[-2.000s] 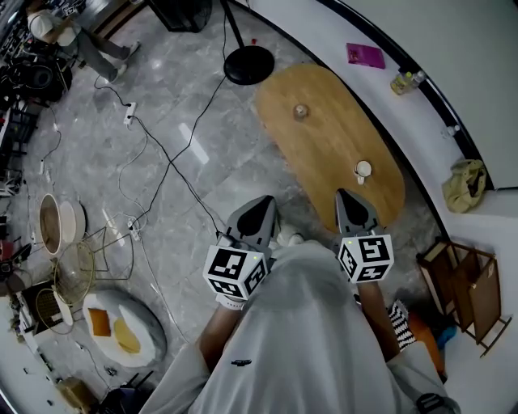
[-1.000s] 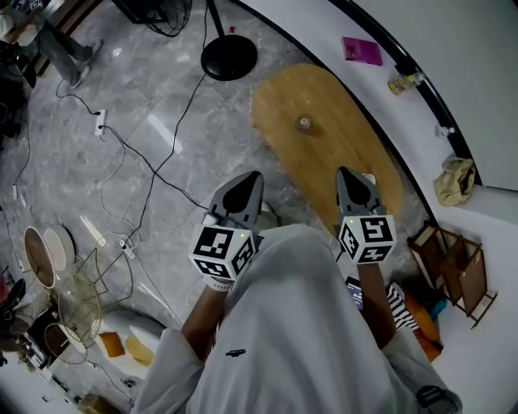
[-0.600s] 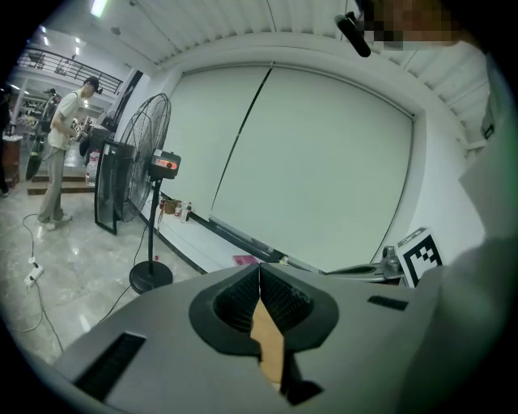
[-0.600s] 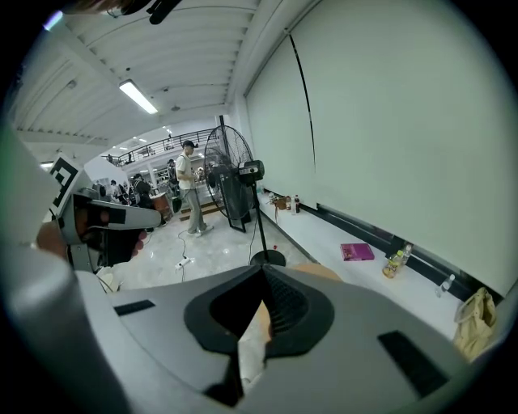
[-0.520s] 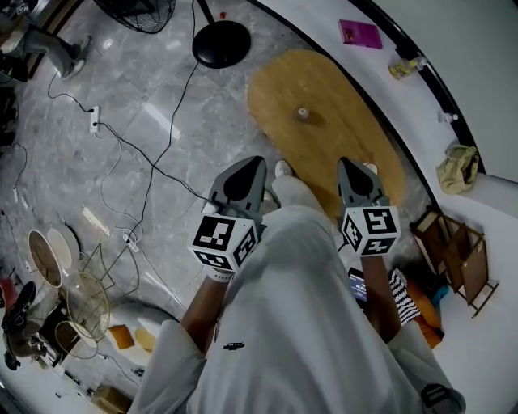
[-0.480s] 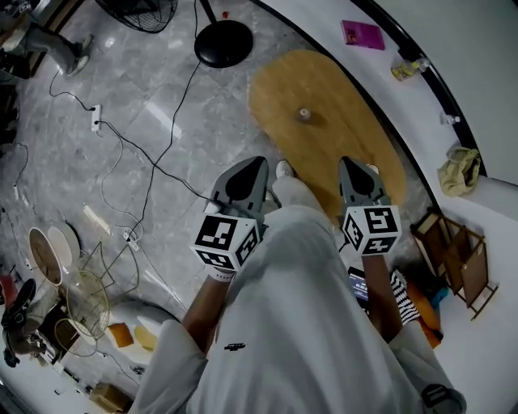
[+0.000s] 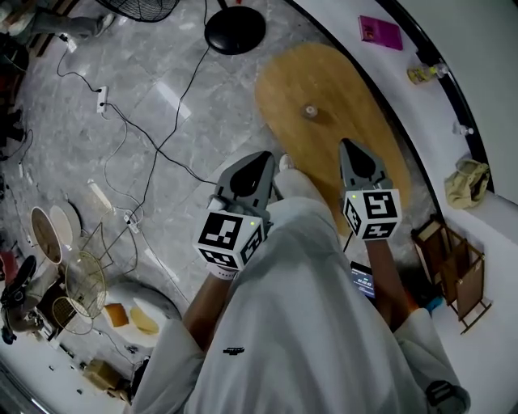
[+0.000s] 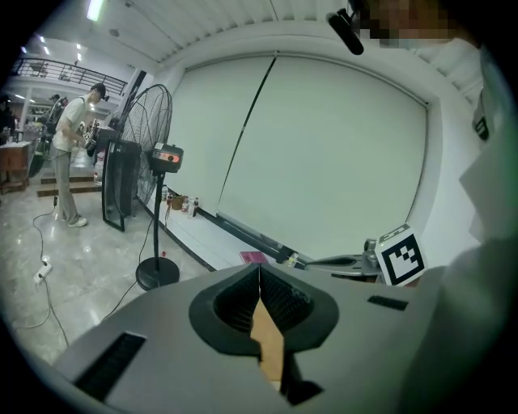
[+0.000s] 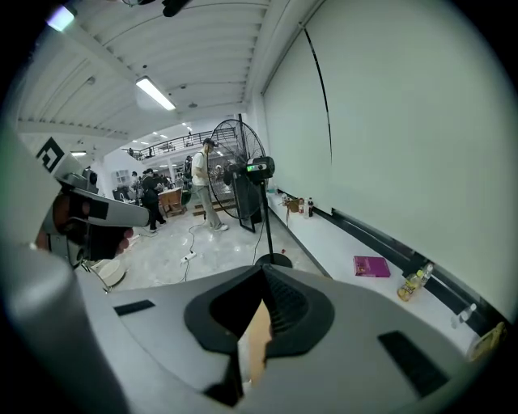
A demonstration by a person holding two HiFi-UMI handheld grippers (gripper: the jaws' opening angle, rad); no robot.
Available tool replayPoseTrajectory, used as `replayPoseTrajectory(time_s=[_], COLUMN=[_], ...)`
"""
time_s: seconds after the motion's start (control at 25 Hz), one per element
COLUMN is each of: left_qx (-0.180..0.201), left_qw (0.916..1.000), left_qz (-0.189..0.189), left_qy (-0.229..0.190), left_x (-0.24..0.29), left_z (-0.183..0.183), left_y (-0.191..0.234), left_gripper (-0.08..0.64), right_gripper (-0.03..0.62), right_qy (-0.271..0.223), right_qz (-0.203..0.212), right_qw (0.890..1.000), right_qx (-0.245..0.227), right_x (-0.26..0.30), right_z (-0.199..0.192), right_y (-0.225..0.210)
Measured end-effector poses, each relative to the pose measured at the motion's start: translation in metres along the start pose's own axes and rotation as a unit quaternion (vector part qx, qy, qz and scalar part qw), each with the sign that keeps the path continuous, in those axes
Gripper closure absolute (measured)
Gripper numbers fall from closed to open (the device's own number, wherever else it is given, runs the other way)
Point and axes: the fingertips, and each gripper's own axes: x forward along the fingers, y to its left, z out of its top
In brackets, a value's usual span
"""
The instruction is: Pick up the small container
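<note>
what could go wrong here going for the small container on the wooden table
1. Both the left gripper and right gripper are shut; reaching in without opening could knock the small container across the wooden table.
2. Cables trail over the floor beside the table; stepping closer risks a trip.

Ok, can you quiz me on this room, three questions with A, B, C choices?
1. Where does the flat magenta book lie? A on the white ledge; B on a chair; C in a box.
2. What colour is the standing fan's round base? A red; B black; C yellow.
3. How are the jaws of the right gripper? A wide open; B shut, empty; C gripping a spoon.
Answers: 1 A, it lies on the ledge; 2 B, the disc is black; 3 B, its jaws meet, nothing between.
</note>
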Motion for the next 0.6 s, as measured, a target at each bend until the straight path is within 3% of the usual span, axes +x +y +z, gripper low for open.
replayPoseTrajectory(time_s=[0.32,0.6], left_qx=[-0.001,-0.005], left_qw=[0.9995,0.9980], left_qz=[0.004,0.010], left_qy=[0.030,0.062], left_x=[0.032,0.054], left_z=[-0.007,-0.019], left_y=[-0.001,0.006], left_gripper=[0.540,0.540], right_gripper=[0.566,0.497], right_qy=[-0.004,0.000], right_qz=[0.027,0.046], right_qw=[1.000,0.999], right_qx=[0.004,0.003], right_x=[0.029,0.060], right_z=[-0.006,-0.018], right_y=[-0.017,-0.028])
